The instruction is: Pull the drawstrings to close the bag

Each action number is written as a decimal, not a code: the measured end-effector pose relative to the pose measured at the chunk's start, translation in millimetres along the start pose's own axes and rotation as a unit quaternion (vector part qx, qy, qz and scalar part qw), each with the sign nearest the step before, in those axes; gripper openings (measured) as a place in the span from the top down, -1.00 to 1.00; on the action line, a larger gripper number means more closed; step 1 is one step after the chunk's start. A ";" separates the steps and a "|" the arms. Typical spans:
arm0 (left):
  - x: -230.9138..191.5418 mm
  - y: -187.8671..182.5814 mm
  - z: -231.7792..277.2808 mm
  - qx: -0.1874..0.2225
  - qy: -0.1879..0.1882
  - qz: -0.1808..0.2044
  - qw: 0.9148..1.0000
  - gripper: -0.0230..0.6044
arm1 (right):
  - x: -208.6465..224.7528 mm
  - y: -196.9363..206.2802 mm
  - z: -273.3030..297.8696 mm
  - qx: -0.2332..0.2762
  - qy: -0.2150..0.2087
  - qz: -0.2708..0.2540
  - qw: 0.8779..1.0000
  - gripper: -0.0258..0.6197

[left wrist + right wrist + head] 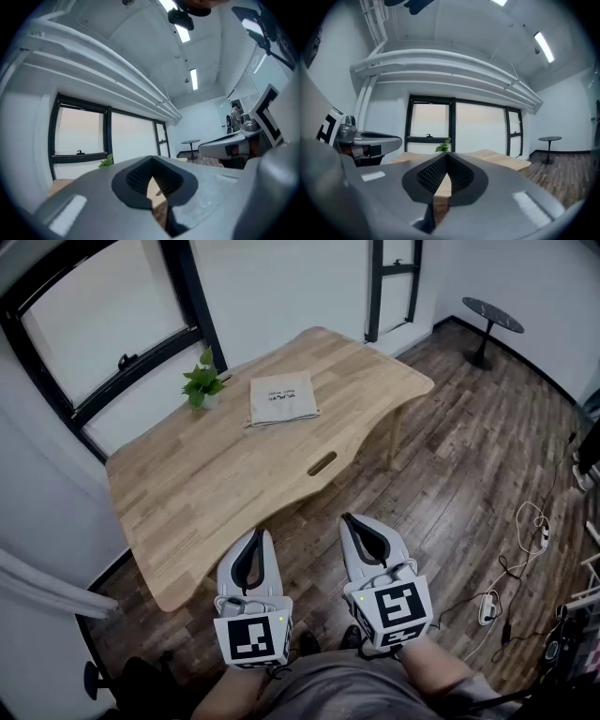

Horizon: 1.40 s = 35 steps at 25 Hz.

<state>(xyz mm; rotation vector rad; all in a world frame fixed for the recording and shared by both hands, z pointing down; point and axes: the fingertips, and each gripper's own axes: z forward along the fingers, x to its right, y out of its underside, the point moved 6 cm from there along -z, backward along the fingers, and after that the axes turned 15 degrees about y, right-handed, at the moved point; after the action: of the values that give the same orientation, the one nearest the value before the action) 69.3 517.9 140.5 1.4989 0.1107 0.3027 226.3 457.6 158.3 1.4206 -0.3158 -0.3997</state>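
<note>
Left gripper [254, 534] & right gripper [350, 519] both pressed together w/ nothing between, held level near the body, prob bc no reach begun yet: bag [283, 397] lies flat on far side of table [216, 488], near plant [202, 383], well apart from both

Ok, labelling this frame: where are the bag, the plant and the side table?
bag [283, 397], head view, middle of the cloth
plant [202, 381], head view, its leaves
side table [492, 314], head view, its round top
</note>
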 end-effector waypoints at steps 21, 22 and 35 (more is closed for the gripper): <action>52.9 -11.0 42.4 -0.017 -0.017 0.038 0.999 0.92 | 62.7 14.6 2.3 0.007 -0.046 0.044 0.998 0.83; 50.7 -9.8 43.9 -0.020 -0.020 0.038 0.999 0.92 | 63.0 15.6 4.8 0.006 -0.049 0.045 0.998 0.83; -29.0 28.8 116.1 -0.035 -0.019 0.013 0.999 0.92 | 52.5 32.0 106.4 -0.032 -0.057 0.033 0.997 0.83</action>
<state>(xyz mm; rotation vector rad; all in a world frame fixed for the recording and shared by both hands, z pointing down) 67.7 399.6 174.5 1.4370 0.0504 0.2956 228.6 342.9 202.3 1.3244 -0.4387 -0.4340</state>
